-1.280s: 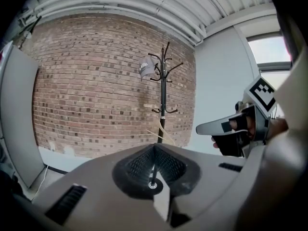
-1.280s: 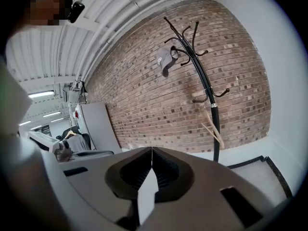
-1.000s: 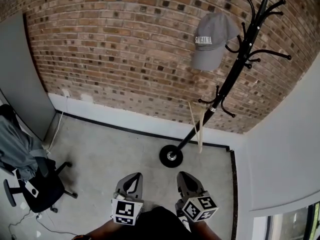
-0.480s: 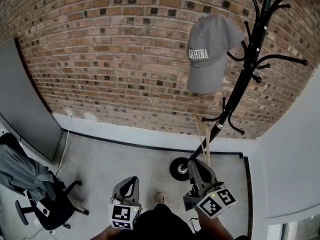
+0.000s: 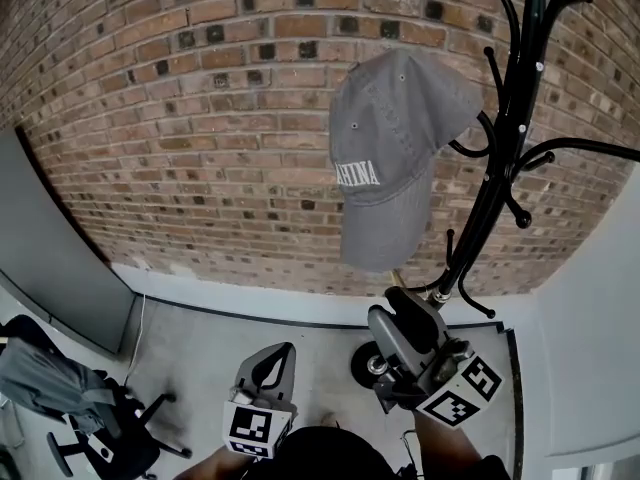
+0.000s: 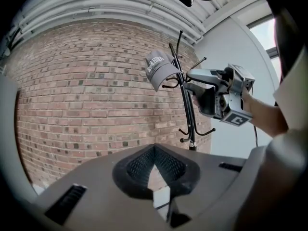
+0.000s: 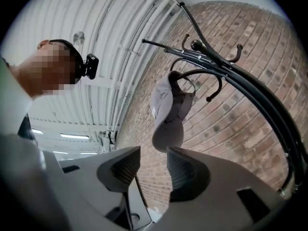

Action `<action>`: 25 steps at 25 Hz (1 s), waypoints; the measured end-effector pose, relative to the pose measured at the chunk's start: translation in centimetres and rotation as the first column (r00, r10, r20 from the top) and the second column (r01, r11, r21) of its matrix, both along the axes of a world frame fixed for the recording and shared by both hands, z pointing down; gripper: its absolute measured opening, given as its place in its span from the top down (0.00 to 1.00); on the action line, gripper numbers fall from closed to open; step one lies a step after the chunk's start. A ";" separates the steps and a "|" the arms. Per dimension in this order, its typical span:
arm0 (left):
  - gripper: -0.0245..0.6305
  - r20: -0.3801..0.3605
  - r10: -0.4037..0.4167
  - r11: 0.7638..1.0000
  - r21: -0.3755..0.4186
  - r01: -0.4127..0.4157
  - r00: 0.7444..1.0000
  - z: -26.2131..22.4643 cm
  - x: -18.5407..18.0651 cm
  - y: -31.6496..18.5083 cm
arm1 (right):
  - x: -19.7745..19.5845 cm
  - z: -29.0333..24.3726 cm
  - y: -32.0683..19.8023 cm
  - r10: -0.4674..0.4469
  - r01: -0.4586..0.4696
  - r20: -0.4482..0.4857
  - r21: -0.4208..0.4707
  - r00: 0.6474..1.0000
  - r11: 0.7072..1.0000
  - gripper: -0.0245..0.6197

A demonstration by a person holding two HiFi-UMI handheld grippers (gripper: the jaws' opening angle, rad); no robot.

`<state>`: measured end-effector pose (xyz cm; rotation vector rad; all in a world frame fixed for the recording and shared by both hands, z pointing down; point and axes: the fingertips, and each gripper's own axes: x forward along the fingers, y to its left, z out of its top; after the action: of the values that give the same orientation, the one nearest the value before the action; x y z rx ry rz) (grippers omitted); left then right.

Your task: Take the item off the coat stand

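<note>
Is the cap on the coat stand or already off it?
On: the grey cap hangs from an upper hook of the black coat stand, brim pointing down.

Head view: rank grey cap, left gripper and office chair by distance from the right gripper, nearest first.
1. grey cap, hanging just above and ahead of the right gripper, whose jaws have just been opening with nothing between them.
2. left gripper, lower, to its left.
3. office chair, on the floor at far left.
</note>
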<state>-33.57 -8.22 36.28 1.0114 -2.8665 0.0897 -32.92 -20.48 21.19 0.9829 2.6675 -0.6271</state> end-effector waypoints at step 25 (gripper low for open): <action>0.90 0.027 0.117 0.989 0.084 -0.119 0.993 -1.4 -11.6 2.1 | -8.5 -8.5 3.1 0.021 -0.011 0.192 -0.054 0.981 0.999 0.87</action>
<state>-45.17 -6.08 34.90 1.2031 -2.8506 -0.0138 -41.46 -17.38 12.70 0.9556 2.4749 -0.5645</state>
